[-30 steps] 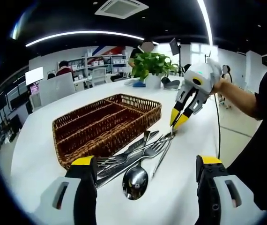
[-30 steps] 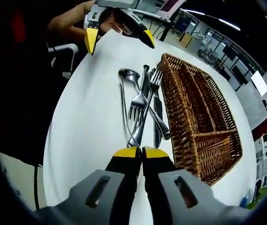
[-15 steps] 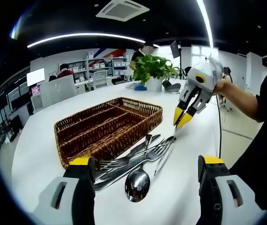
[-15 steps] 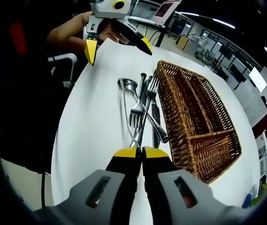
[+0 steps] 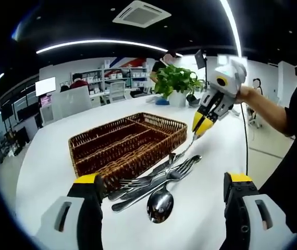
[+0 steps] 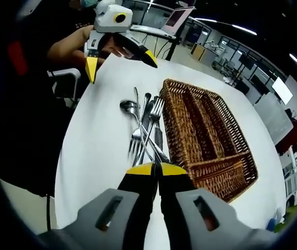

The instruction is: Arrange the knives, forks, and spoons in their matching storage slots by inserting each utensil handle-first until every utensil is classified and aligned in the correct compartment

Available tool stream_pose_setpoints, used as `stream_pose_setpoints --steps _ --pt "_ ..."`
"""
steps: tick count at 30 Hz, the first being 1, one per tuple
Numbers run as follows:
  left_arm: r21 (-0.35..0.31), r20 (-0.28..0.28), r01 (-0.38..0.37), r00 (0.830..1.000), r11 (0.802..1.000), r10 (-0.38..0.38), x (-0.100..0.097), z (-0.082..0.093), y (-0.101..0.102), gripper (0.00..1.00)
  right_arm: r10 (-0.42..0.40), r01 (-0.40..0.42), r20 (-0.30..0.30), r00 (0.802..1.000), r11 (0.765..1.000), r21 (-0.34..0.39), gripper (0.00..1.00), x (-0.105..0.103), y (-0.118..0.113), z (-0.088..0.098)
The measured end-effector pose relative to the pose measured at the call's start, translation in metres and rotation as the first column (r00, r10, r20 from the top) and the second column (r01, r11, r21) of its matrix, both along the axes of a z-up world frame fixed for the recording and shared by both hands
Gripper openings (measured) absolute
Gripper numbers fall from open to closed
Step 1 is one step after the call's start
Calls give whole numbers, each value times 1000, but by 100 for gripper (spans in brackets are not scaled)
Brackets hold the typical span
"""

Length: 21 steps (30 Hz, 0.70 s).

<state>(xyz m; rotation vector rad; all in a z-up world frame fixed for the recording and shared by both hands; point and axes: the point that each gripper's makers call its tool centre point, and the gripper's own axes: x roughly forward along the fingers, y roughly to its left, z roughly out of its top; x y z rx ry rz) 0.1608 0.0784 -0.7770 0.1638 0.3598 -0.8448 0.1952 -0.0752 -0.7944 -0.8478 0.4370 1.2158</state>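
Right gripper, jaws pinched on a fork, has lifted its handle; left gripper gapes wide beside the wicker tray, sorting just beginning.

Open office: dark ceiling, strip lights, ceiling vent, shelving, potted plant.

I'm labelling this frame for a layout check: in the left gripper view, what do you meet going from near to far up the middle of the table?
Spoon bowl → forks → wicker tray → potted plant.
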Motion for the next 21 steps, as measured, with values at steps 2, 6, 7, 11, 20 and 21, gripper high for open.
stream_pose_setpoints --steps 2,6,7,11,20,21 --pt "-7 1 -4 1000 1000 5 1 2 2 99 -1 1 3 1000 1000 4 0 5 2 4" --pt "-19 1 -25 1000 1000 25 3 4 9 99 -1 1 17 1000 1000 17 0 17 6 14" --pt "-24 0 -30 1000 999 30 3 4 10 99 -2 1 18 1000 1000 17 0 20 7 15" --pt "-37 8 -52 999 998 52 6 11 18 99 -8 7 38 999 999 38 0 37 11 26" --pt "-40 22 -67 997 997 68 8 16 25 99 -49 44 74 996 997 64 0 86 23 48" --pt "-41 22 -67 997 997 68 9 15 25 99 -55 50 78 995 997 66 0 90 24 49"
